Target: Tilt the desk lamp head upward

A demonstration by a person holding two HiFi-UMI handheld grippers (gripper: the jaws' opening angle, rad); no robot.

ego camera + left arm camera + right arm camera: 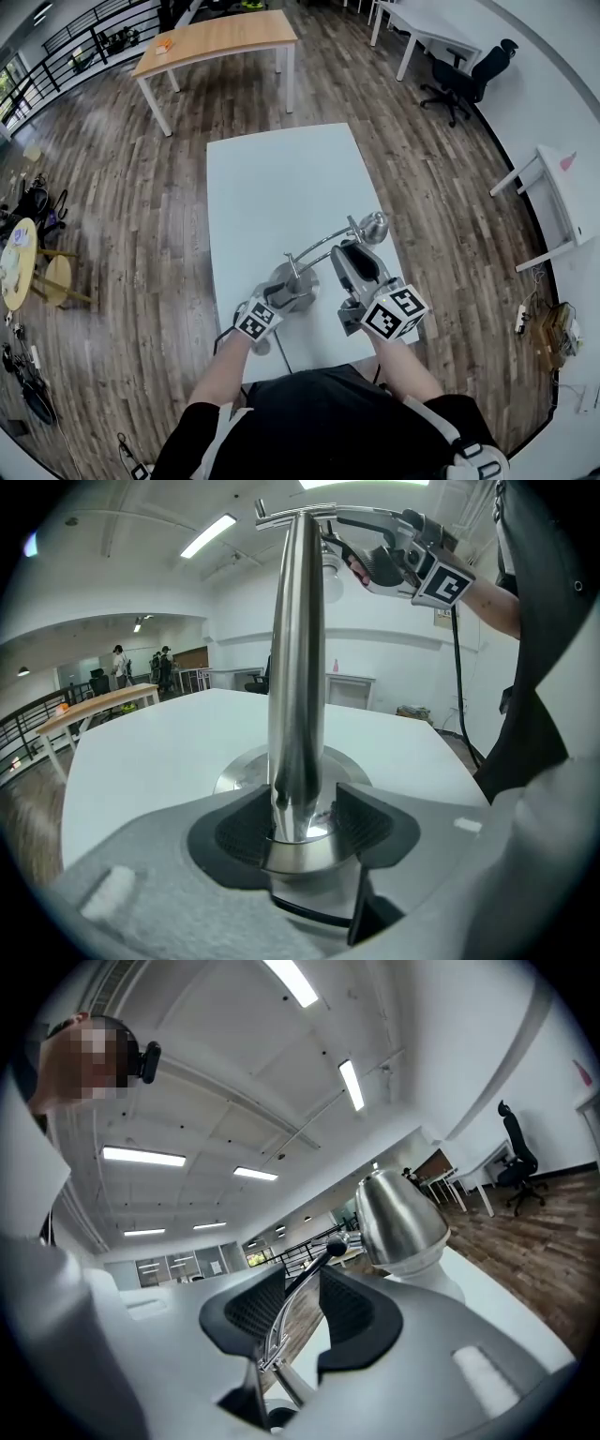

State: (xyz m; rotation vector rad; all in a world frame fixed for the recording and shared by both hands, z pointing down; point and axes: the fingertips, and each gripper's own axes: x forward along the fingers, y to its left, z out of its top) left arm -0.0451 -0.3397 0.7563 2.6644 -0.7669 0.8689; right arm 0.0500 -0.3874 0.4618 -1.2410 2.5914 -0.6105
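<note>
At the lower centre of the head view, the desk lamp (pixel 323 253) stands on the white table (pixel 272 178). Its lamp head (pixel 373 226) sits to the right of centre and faces down at the tabletop, so the upward tilt looks not yet begun. The left gripper (pixel 302 822) is clamped on the post (pixel 296 667) just above the base, steadying it. The right gripper (pixel 302 1302) reaches up from below, and the lamp's thin arm (pixel 305 1274) runs between its parted jaws. The pads seem not to be pressing on it, though the angle makes this hard to judge. Both forearms extend forward, the left low and the right higher.
</note>
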